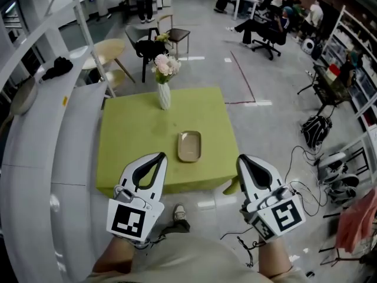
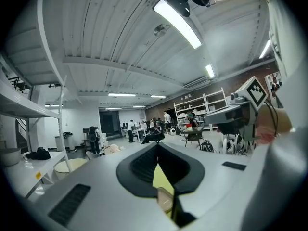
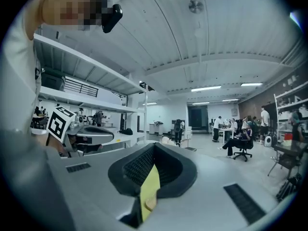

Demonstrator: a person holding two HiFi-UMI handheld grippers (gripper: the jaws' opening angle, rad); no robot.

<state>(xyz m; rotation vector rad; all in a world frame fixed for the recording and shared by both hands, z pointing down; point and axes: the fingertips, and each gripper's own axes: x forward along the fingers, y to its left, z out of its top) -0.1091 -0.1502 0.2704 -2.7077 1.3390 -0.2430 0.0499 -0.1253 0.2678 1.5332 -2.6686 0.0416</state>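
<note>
A green table (image 1: 132, 135) stands in front of me in the head view. On it lie a tan rectangular tray (image 1: 189, 146) near the front and a white vase (image 1: 164, 95) of pink flowers (image 1: 166, 65) at the back. My left gripper (image 1: 161, 156) hovers over the table's front left edge, its jaws together and empty. My right gripper (image 1: 241, 158) hangs just off the front right corner, also shut and empty. Through the slit of the left gripper (image 2: 158, 146) I see a strip of green table and the tray (image 2: 164, 199). The right gripper (image 3: 154, 147) shows the same tray (image 3: 150, 204).
A white curved shelf (image 1: 35, 152) runs along the left. Behind the table are dark chairs (image 1: 148, 47) and a round wooden table (image 1: 109, 52). Cables (image 1: 297, 188) and a backpack (image 1: 316, 130) lie on the floor at right. People sit at desks far back.
</note>
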